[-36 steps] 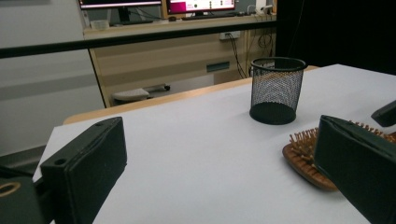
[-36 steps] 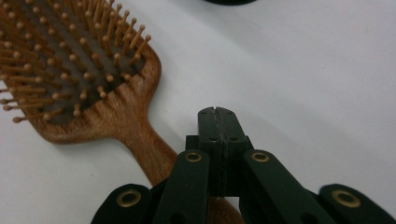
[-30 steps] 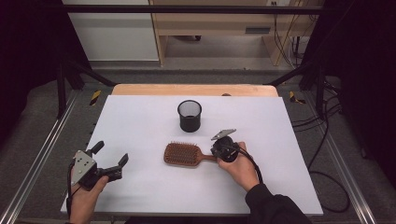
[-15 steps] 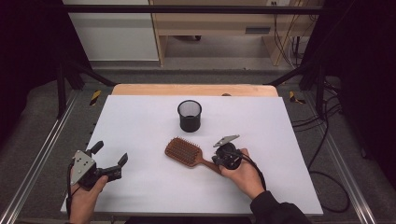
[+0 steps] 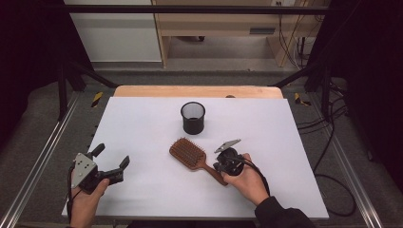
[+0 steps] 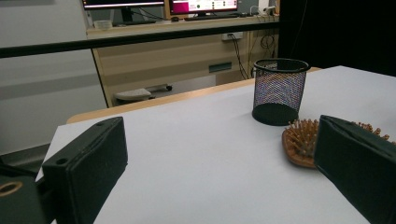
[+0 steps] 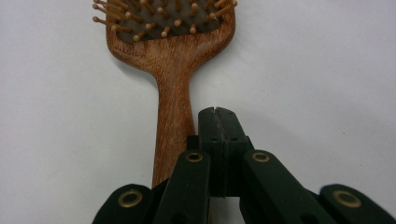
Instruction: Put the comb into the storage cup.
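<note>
Your right gripper [image 7: 218, 116] sits closed beside the hairbrush [image 5: 192, 155] handle.

Its jaws meet pad to pad with nothing between them, just beside the wooden handle (whether they touch it I cannot tell); the brush lies bristles up near the middle of the white table [image 5: 142, 123], in front of the mesh cup [image 5: 193, 117]; your left gripper [image 5: 113, 164] rests open at the table's left, well apart.

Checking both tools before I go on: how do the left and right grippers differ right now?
The left gripper has its jaws spread wide with nothing between them; the right gripper has its jaws pressed together. The left sits apart from the brush, at the table's left edge; the right is over the brush's handle. Both are hand-held and black-jawed.
</note>
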Demonstrator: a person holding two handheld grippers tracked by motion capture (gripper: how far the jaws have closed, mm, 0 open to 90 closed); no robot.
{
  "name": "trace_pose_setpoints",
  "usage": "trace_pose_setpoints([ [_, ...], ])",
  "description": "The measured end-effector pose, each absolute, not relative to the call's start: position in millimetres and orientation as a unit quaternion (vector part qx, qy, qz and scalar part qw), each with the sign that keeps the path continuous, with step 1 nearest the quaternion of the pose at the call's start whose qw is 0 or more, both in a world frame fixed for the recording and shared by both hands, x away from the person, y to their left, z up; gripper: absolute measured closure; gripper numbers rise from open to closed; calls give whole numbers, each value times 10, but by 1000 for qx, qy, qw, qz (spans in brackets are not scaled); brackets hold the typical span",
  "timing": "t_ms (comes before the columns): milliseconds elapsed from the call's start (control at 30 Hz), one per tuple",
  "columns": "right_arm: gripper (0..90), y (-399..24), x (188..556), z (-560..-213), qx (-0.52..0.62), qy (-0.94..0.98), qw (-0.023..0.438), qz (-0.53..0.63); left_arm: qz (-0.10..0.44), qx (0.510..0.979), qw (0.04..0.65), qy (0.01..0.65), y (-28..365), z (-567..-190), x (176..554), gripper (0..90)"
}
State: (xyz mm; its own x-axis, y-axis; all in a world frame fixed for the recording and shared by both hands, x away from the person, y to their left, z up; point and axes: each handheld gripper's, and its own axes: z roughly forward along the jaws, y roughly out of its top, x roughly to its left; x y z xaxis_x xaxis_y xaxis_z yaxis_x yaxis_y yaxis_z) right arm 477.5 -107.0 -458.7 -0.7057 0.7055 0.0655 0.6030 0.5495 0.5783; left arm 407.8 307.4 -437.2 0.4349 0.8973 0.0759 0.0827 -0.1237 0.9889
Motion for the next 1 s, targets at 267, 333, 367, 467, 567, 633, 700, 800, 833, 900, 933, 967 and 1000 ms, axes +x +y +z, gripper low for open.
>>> trace_pose_setpoints([
  [267,900,-1088,4780,-4543,376,873,91,296,374,650,544,378,3074,-4375,4081,33],
  [333,900,-1095,4779,-4515,373,873,95,299,374,649,544,378,3075,-4374,4081,33],
  [367,900,-1098,4772,-4477,372,872,96,303,374,649,544,378,3075,-4374,4081,34],
  [467,900,-1096,4760,-4437,370,871,96,307,374,650,543,378,3075,-4376,4082,33],
  [567,900,-1077,4738,-4380,365,872,97,311,374,651,542,378,3074,-4375,4080,34],
  [633,900,-1060,4724,-4346,364,871,92,318,374,651,543,377,3072,-4373,4078,34],
  [700,875,-1021,4704,-4294,364,868,78,329,374,651,543,377,3071,-4374,4079,33],
  [800,840,-982,4693,-4270,361,869,77,329,373,651,543,377,3070,-4376,4080,33],
  [833,820,-966,4691,-4261,358,871,77,329,373,651,543,377,3070,-4376,4080,33],
  [900,770,-937,4696,-4254,356,872,78,326,373,651,544,377,3073,-4375,4080,33],
  [933,738,-922,4697,-4252,357,872,78,325,373,651,544,377,3075,-4375,4080,33],
  [967,700,-909,4702,-4255,355,873,80,324,373,651,544,377,3076,-4375,4080,33],
  [1000,673,-896,4703,-4258,355,874,81,322,373,650,544,377,3077,-4375,4080,33],
])
